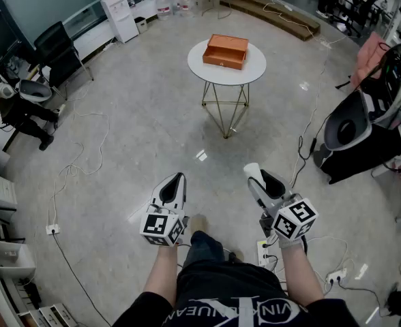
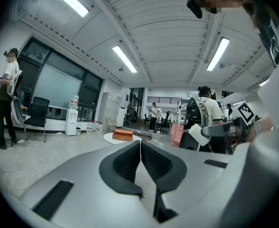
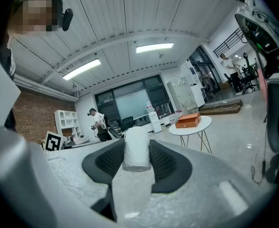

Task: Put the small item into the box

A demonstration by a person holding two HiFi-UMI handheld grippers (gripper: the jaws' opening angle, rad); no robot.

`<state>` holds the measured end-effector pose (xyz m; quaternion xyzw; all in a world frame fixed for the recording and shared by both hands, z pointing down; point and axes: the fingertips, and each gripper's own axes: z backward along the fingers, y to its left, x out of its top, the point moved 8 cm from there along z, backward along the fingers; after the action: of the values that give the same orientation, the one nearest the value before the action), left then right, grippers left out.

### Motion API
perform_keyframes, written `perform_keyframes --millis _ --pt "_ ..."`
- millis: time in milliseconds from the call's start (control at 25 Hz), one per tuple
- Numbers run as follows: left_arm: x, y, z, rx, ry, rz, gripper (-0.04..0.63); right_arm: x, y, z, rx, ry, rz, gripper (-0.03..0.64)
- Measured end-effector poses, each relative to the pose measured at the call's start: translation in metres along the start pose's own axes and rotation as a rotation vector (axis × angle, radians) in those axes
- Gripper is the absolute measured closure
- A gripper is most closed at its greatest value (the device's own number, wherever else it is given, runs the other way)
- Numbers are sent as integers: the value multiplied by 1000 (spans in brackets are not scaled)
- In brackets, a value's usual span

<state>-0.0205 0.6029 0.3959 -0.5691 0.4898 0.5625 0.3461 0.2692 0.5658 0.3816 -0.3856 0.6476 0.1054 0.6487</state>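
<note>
An orange box (image 1: 226,50) lies on a round white table (image 1: 200,67) far ahead of me; the box (image 3: 187,120) on the table (image 3: 203,125) also shows at mid right in the right gripper view, and small and distant (image 2: 123,135) in the left gripper view. My right gripper (image 1: 256,176) is shut on a small white cylindrical item (image 3: 136,148), which stands upright between the black pads and pokes out at the tips as a white item (image 1: 252,171). My left gripper (image 1: 175,182) is shut with nothing between its pads (image 2: 130,161). Both are held level near my waist.
Cables (image 1: 78,162) trail over the grey floor at left and right. A black office chair (image 1: 54,50) and a water dispenser (image 1: 119,16) stand at the back left. Black and white equipment (image 1: 364,125) sits at right. A person (image 1: 16,107) is at far left.
</note>
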Motion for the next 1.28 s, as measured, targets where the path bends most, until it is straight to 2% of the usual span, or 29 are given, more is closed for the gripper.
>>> perform_keyframes --millis 280,520,840,1040,1280 --pt "23 51 -59 -31 -18 -12 581 22 -26 -66 -18 -5 12 448" --pt "21 95 -89 -50 -14 13 581 25 -29 -115 -20 9 34 448" --pt "28 151 -129 -115 9 2 581 27 -37 -172 -80 -37 -11 448" --pt "33 169 -143 -140 28 -15 581 33 -41 -183 -118 -70 -33 448" --pt "20 180 -144 -125 46 17 581 37 -48 -188 -119 -70 -55 448"
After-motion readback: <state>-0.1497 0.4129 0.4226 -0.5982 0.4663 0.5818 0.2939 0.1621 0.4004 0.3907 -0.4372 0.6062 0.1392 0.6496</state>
